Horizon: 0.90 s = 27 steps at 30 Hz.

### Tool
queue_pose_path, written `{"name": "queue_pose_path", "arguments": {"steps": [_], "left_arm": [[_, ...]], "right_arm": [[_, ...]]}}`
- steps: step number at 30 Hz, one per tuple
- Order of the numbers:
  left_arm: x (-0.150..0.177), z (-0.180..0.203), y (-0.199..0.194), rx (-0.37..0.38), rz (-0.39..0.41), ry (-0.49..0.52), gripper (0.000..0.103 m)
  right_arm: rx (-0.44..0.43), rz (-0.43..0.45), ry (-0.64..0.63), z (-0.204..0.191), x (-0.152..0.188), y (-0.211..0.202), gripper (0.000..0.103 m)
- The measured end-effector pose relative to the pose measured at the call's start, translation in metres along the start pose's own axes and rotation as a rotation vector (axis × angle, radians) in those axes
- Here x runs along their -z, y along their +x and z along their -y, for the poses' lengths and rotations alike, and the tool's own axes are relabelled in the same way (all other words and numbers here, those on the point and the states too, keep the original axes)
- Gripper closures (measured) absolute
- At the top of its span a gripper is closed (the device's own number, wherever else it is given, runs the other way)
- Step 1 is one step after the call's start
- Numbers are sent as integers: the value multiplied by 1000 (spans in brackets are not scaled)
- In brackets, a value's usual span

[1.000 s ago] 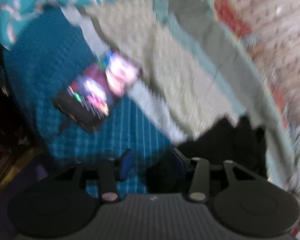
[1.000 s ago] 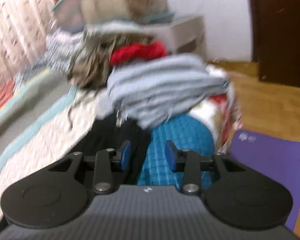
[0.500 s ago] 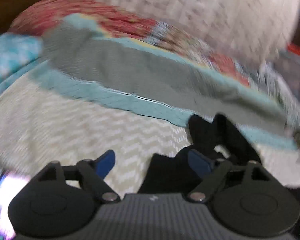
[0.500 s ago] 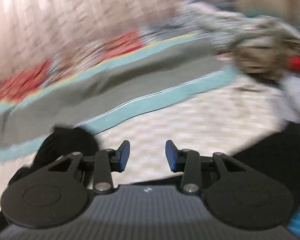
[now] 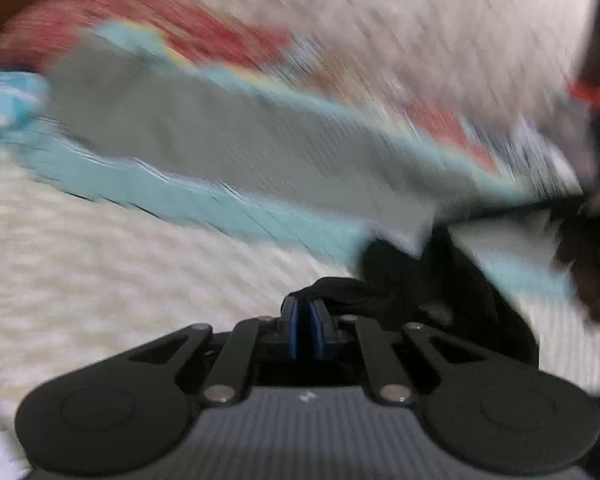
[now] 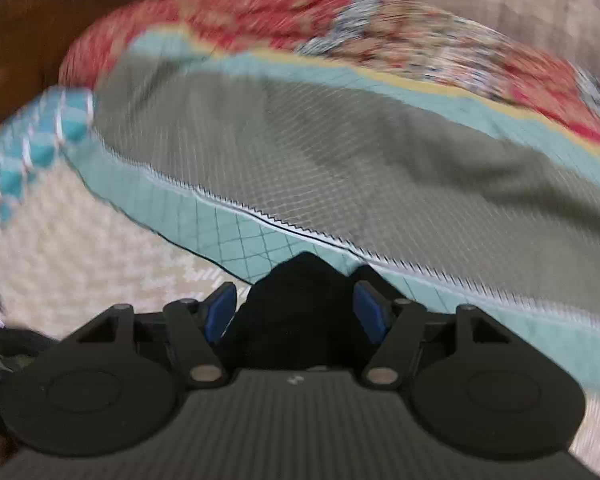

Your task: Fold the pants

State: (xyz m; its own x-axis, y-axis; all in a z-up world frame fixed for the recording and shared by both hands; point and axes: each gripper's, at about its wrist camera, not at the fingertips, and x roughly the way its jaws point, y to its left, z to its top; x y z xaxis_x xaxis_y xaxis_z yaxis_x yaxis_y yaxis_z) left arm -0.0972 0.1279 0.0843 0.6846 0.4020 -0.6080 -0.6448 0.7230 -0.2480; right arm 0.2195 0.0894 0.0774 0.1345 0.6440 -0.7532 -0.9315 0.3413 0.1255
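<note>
Two grippers work over a bed spread with a cream zigzag cover, a grey-and-teal quilt and red patterned bedding. The left gripper has its fingers pinched shut on the black pants. The right gripper has just been opening, fingers apart with a black fold between them.

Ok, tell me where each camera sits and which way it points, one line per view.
Left wrist: on the left gripper, angled down at the bed; jaws shut on the black fabric pants.
Right wrist: on the right gripper, angled down; jaws open, black cloth between the blue pads.
Shared: the pants, the grey quilt with a teal border and the cream patterned bedspread.
</note>
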Motion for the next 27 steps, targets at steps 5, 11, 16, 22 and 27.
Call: {"name": "queue_pose_path", "arguments": {"steps": [5,11,16,22,27], "left_arm": [[4,-44,-41,-34,25,-149,95],[23,-42,-50,-26,-8,-115,95],[41,-38,-56,-9,1,-79,95],[37,-38,-56,-14,1,-87,95],[14,-33,-58,-44,39,-53,95]], "right_arm": [[-138,-150,-146,-20,-6,43,36],[-108,-143,-465,-43,-1,27,38],[-98,-202,-763,-49,10,22,52],[-29,-263,-858,-65,37,65,85],[27,-41,-510,-35,5,33,92]]}}
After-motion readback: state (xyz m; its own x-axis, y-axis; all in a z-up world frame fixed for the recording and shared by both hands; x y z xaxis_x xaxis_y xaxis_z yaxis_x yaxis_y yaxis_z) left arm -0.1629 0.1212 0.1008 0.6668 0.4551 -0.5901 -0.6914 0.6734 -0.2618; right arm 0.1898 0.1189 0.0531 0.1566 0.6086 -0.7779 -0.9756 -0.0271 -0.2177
